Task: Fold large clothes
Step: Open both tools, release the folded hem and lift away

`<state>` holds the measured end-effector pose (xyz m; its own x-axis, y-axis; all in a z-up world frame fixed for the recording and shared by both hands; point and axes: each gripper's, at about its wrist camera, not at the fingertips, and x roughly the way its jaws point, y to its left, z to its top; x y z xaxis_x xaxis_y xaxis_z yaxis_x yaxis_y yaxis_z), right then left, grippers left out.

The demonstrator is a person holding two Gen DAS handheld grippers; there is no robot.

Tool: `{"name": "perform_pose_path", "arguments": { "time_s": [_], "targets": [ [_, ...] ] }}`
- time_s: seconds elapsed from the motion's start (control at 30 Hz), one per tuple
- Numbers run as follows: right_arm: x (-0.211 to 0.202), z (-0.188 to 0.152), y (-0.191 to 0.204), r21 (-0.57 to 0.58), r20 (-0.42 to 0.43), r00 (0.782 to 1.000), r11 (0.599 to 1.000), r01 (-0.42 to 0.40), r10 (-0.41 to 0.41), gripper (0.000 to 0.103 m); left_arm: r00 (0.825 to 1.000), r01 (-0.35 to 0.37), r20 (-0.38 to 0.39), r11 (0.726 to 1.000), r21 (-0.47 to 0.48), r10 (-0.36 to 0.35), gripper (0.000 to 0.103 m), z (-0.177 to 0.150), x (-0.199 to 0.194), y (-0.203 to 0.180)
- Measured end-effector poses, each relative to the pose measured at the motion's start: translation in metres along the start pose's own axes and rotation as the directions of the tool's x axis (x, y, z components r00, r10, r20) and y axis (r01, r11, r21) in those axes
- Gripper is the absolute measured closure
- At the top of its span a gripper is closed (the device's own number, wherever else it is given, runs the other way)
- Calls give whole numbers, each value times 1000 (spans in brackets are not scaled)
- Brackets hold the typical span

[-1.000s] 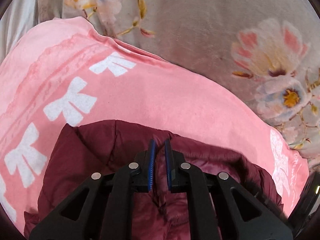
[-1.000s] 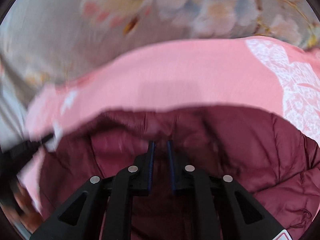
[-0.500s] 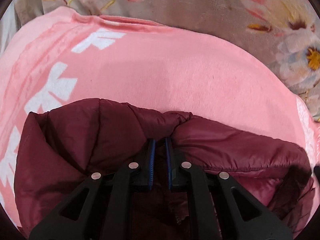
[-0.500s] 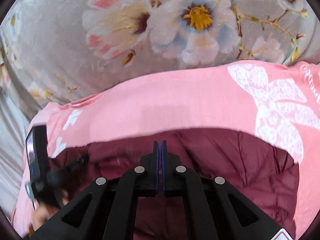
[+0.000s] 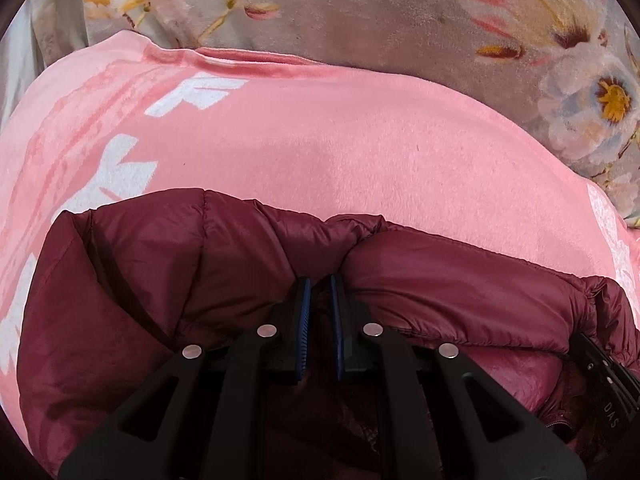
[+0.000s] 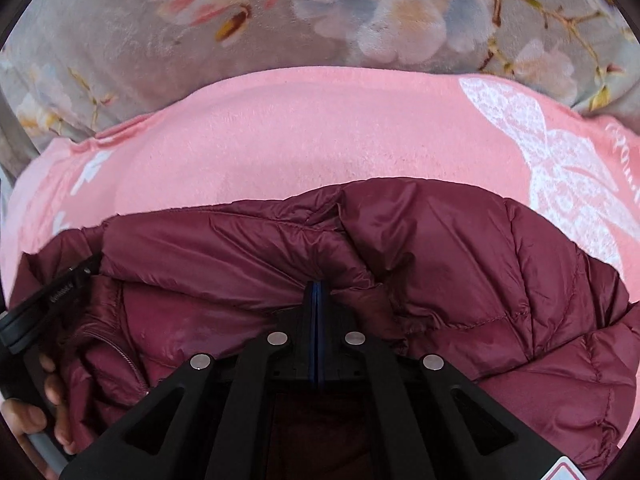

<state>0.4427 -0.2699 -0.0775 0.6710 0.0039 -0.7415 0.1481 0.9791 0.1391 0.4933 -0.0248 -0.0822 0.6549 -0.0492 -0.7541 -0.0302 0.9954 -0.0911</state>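
A maroon puffer jacket [image 5: 160, 280] lies bunched on a pink blanket [image 5: 340, 148] with white bows. My left gripper [image 5: 320, 284] is shut on the jacket's folded edge, with padding pinched in the narrow gap between the blue pads. In the right wrist view the jacket [image 6: 500, 280] fills the lower half. My right gripper [image 6: 317, 286] is shut tight on a fold of the jacket, pads together. The jacket's zipper [image 6: 128, 360] shows at lower left.
A grey floral bedcover [image 5: 380, 12] lies under and beyond the pink blanket, also in the right wrist view [image 6: 120, 40]. The other gripper's body [image 6: 44, 304] and the person's hand [image 6: 28, 416] show at the left edge.
The right gripper closed from slightly open to fully shut on the jacket. Both grippers drew the jacket's edge forward over the blanket; more jacket now lies in front of each.
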Motion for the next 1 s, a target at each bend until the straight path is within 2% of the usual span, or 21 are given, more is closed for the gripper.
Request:
{"name": "perform_pose_path", "arguments": {
  "time_s": [0.17, 0.6, 0.8, 0.87, 0.9, 0.93, 0.97, 1.0],
  "targets": [
    [2, 1, 7, -30, 3, 999, 999, 44, -44, 103, 999, -41, 5, 999, 34, 41, 94, -1, 2, -6],
    [4, 0, 20, -95, 12, 990, 986, 138, -137, 103, 997, -71, 9, 996, 55, 71, 94, -2, 3, -9],
    [6, 1, 31, -142, 23, 979, 969, 202, -201, 103, 996, -92, 8, 993, 68, 92, 94, -1, 4, -12],
    [-6, -2, 29, -125, 47, 981, 973, 192, -188, 103, 997, -74, 9, 996, 52, 74, 92, -1, 1, -8],
    [-26, -9, 24, -84, 77, 983, 981, 173, -167, 102, 999, -51, 10, 998, 24, 50, 89, -3, -5, -1],
    [-44, -15, 22, -57, 96, 986, 989, 138, -133, 94, 999, -29, 12, 1000, -1, 29, 85, -6, -14, 5],
    [-68, -26, 20, -38, 115, 991, 996, 79, -74, 93, 1000, -7, 17, 1000, -22, 8, 83, -11, -24, 10],
    [-85, -36, 21, -36, 122, 992, 998, 45, -40, 93, 1000, 23, 22, 999, -33, -22, 75, -19, -40, 15]
  ]
}}
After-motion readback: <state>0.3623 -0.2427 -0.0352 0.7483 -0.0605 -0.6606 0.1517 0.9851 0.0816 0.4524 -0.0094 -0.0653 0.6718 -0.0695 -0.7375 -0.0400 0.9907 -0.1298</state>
